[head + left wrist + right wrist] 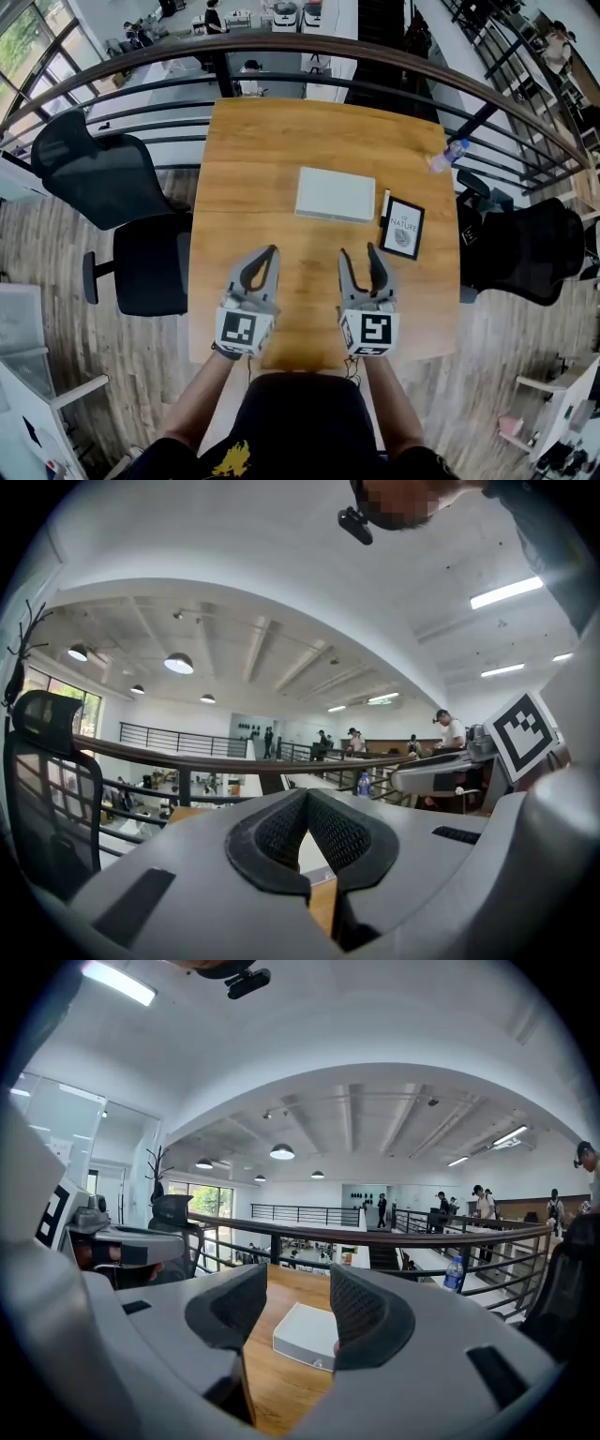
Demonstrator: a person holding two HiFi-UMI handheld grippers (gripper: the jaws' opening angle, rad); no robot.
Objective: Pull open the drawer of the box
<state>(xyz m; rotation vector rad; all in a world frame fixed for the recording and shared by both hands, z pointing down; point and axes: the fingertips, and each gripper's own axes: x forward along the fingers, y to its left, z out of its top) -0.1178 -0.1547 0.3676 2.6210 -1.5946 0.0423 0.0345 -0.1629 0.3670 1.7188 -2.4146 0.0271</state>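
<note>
A flat white box [335,195] lies in the middle of the wooden table [253,141], with its drawer pushed in. Both grippers hover over the near half of the table, short of the box. My left gripper [272,251] is shut with nothing held; its pads [281,832] meet at the tip. My right gripper [358,251] is open and empty. In the right gripper view the box [302,1333] shows through the gap between the right gripper's [298,1279] jaws, a little ahead of them.
A black-framed card [403,228] lies just right of the box. A water bottle [448,156] stands at the table's right edge. Black office chairs stand at the left [112,187] and right [525,248]. A curved railing [309,47] runs behind the table's far edge.
</note>
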